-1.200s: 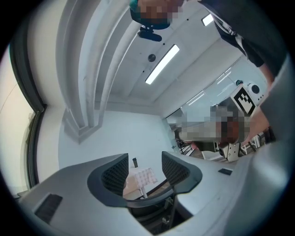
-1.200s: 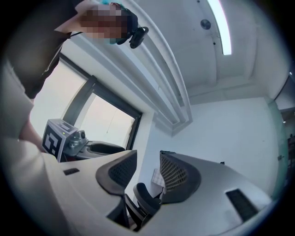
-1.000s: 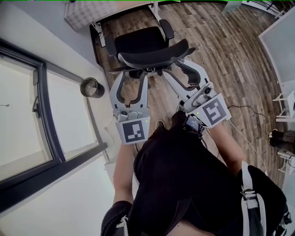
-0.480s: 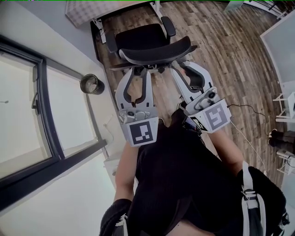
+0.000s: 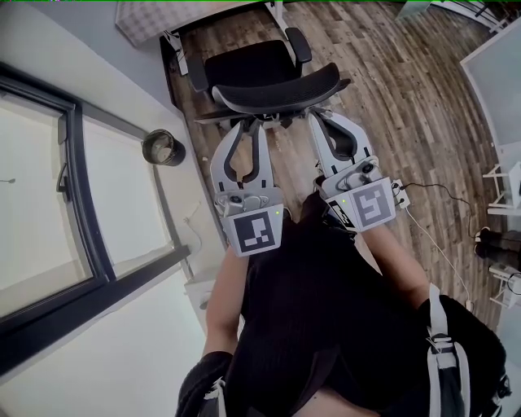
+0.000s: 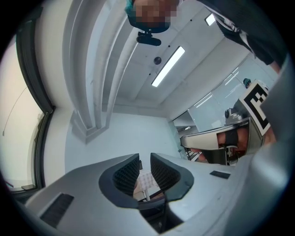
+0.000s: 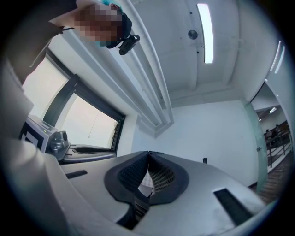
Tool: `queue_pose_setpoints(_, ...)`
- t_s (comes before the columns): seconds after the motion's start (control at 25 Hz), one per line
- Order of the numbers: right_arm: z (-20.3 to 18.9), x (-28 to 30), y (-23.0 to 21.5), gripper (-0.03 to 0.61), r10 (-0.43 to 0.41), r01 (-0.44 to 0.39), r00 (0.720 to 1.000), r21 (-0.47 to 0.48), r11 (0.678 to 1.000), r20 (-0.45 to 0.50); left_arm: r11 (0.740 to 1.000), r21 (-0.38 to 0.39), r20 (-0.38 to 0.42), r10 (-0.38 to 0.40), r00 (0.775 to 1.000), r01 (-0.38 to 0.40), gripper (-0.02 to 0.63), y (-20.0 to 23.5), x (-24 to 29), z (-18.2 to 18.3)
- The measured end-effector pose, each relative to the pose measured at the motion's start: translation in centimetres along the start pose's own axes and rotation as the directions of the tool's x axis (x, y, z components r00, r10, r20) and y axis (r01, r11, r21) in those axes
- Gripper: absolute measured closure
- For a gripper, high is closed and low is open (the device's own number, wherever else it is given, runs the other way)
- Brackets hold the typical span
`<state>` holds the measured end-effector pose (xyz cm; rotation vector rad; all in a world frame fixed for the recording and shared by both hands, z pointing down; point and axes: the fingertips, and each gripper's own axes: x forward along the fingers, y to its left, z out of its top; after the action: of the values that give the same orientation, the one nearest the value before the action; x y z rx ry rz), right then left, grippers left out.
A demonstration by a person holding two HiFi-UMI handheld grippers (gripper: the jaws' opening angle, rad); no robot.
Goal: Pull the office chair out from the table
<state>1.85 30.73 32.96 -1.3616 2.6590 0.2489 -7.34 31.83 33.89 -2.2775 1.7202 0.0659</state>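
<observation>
The black office chair (image 5: 277,85) stands tucked against the table with the checked cloth (image 5: 155,20), its backrest towards me. Both grippers reach to the backrest's near lower edge, which hides their tips in the head view. My left gripper (image 5: 247,124) has just been closing. In the left gripper view its jaws (image 6: 144,173) keep a narrow gap, with nothing seen between the pads and only the checked cloth (image 6: 145,182) beyond. My right gripper (image 5: 319,116) is shut, and its pad tips (image 7: 148,159) meet in the right gripper view. I cannot tell whether either gripper touches the chair.
A round dark bin (image 5: 164,147) stands on the floor left of the chair, by the wall. A dark-framed window (image 5: 77,204) runs along the left. White furniture (image 5: 505,187) and a cable (image 5: 431,191) lie at the right on the wooden floor (image 5: 407,98).
Both grippers have moved forward to the chair's backrest. Their jaws, wide apart a second ago, have drawn together: the left to a narrow gap, the right fully.
</observation>
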Motion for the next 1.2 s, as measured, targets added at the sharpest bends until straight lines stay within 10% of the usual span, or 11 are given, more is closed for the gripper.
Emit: queue_pose_setpoints(1.2,-6.6,-0.2,0.8,0.580,-0.034,0.032,0.986,-0.012,0.999,-0.164,1.000,0.011,-0.081,0.009,0.997,-0.008,0.620,-0.4,0.0,-4.5)
